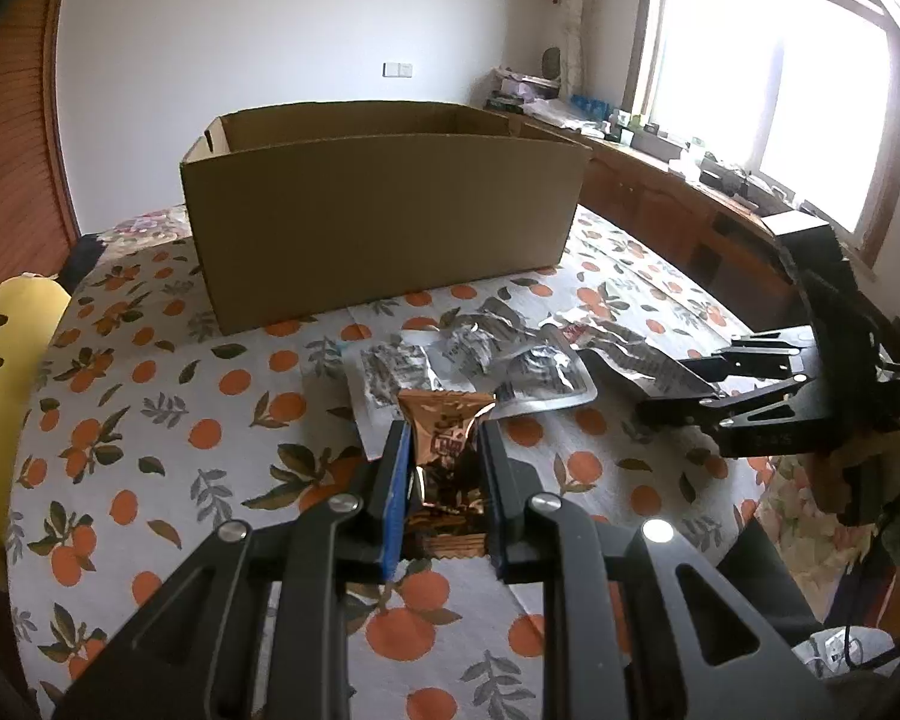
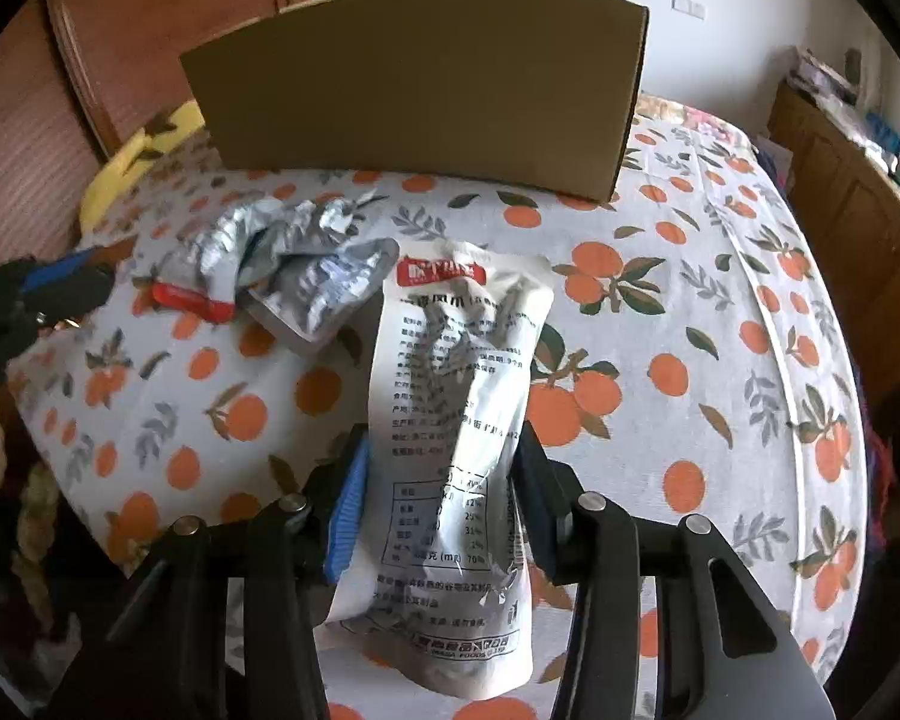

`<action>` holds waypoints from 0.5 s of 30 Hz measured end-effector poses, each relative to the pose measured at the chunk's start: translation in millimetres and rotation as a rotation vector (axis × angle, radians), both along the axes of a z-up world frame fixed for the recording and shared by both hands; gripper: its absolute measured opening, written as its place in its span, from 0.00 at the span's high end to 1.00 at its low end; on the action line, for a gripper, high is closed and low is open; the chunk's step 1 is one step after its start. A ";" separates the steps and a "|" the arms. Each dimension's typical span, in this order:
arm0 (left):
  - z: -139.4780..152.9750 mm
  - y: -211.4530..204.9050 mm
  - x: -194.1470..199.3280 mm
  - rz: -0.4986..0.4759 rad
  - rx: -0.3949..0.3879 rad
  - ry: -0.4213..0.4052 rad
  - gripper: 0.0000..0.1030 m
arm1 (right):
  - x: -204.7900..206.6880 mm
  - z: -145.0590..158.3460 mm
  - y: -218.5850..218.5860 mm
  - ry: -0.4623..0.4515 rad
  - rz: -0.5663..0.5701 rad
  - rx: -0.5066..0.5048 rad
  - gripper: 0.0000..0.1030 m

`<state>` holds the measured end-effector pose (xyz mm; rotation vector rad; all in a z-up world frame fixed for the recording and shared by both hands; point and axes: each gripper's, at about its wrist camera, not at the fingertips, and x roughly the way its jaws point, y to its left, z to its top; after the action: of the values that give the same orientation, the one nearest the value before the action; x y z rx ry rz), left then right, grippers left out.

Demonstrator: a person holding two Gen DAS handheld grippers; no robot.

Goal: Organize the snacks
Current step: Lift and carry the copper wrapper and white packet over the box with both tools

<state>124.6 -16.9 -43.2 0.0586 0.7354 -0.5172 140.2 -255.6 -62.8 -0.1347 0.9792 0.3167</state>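
Left wrist view: left claw (image 1: 444, 450) clamped on a small brown snack packet (image 1: 445, 450), silver pouches (image 1: 468, 369) lying on the orange-print cloth (image 1: 150, 420) just beyond its tips, cardboard box (image 1: 378, 210) farther ahead. Right wrist view: right claw (image 2: 444, 480) grips a white snack bag (image 2: 456, 432) held between both fingers, box straight ahead.
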 end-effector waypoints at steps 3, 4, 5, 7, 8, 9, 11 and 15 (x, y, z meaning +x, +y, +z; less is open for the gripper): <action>5.1 1.8 4.0 0.006 -0.006 -0.008 0.81 | -1.1 9.6 1.9 -0.026 0.007 0.017 0.56; 7.1 1.6 5.5 0.007 -0.006 -0.012 0.81 | -1.1 12.8 2.7 -0.034 0.011 0.017 0.56; 10.4 1.4 8.2 0.008 -0.005 -0.019 0.81 | -0.8 16.3 3.1 -0.044 0.014 0.019 0.56; 16.0 0.9 12.8 0.011 -0.003 -0.031 0.81 | 0.9 26.1 2.3 -0.064 0.020 0.030 0.56; 20.1 0.7 17.3 0.016 -0.002 -0.038 0.81 | 1.9 30.8 2.0 -0.073 0.027 0.037 0.55; 22.7 0.4 20.6 0.018 0.000 -0.042 0.81 | 3.6 37.8 1.7 -0.087 0.033 0.040 0.55; 30.0 -0.7 28.5 0.025 0.004 -0.055 0.81 | 5.7 46.9 1.4 -0.107 0.041 0.037 0.55; 41.7 -3.4 40.6 0.030 0.019 -0.079 0.81 | 10.6 67.9 -0.5 -0.150 0.066 0.038 0.55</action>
<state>165.3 -20.3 -1.5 0.0853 0.6631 -0.4765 150.8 -256.1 5.1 -0.1547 0.8212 0.3803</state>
